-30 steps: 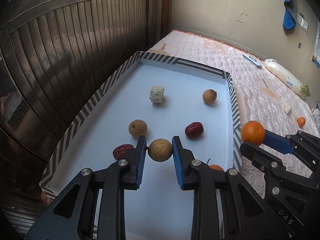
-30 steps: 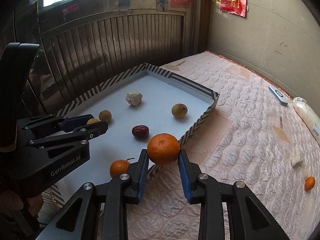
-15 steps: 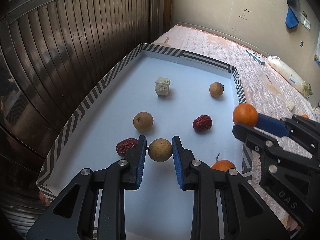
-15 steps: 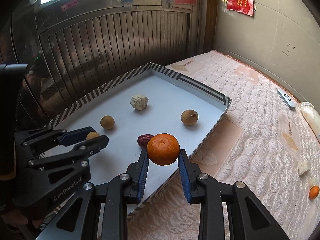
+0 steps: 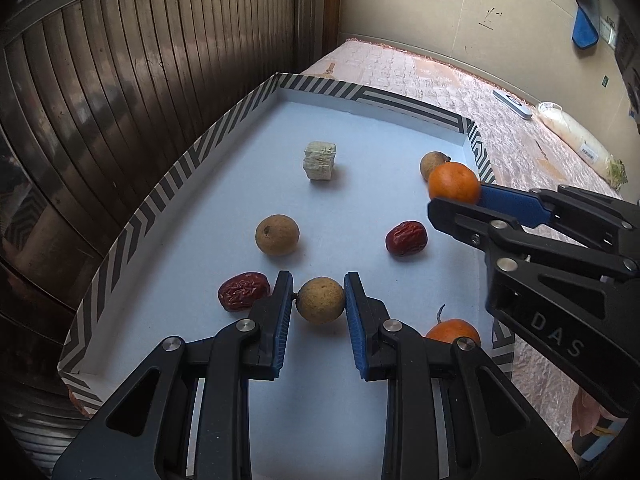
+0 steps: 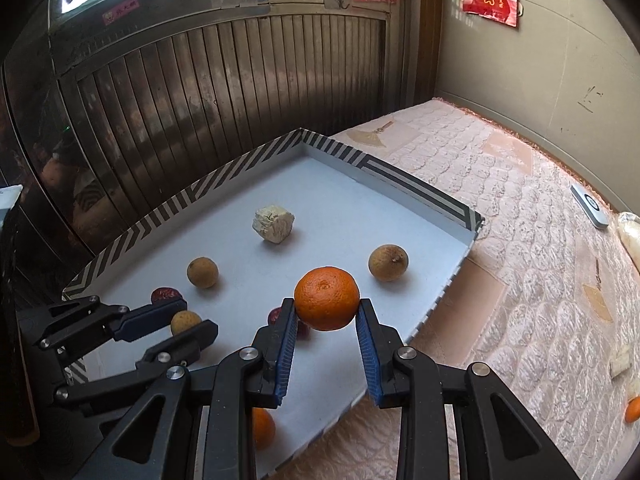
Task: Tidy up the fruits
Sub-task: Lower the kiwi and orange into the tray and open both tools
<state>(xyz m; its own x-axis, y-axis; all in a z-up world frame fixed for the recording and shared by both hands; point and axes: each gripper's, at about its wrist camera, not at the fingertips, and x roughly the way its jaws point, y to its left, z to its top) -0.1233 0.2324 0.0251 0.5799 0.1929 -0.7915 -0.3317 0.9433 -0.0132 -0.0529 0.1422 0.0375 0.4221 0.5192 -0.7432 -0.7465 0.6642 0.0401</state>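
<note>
My left gripper (image 5: 320, 300) is shut on a tan longan (image 5: 321, 300) (image 6: 185, 322), held just above the floor of the white tray (image 5: 248, 112) with its striped rim. My right gripper (image 6: 326, 310) is shut on an orange tangerine (image 6: 327, 298) (image 5: 454, 183) and hangs over the tray's right side. On the tray lie two more longans (image 5: 277, 235) (image 6: 388, 263), two red dates (image 5: 244, 291) (image 5: 406, 238), a second tangerine (image 5: 452, 330) (image 6: 262, 428) near the front right corner, and a pale lumpy cube (image 5: 319, 160) (image 6: 273, 224).
The tray sits on a pink quilted mattress (image 6: 540, 280) beside a dark ribbed metal shutter (image 5: 120, 80). A white remote (image 6: 590, 205), a plastic-wrapped bundle (image 5: 576, 140) and another small tangerine (image 6: 633, 410) lie on the mattress at the right.
My right gripper has carried the tangerine leftward from beyond the tray's right rim to above the tray. The left gripper has stayed nearly still with its longan.
</note>
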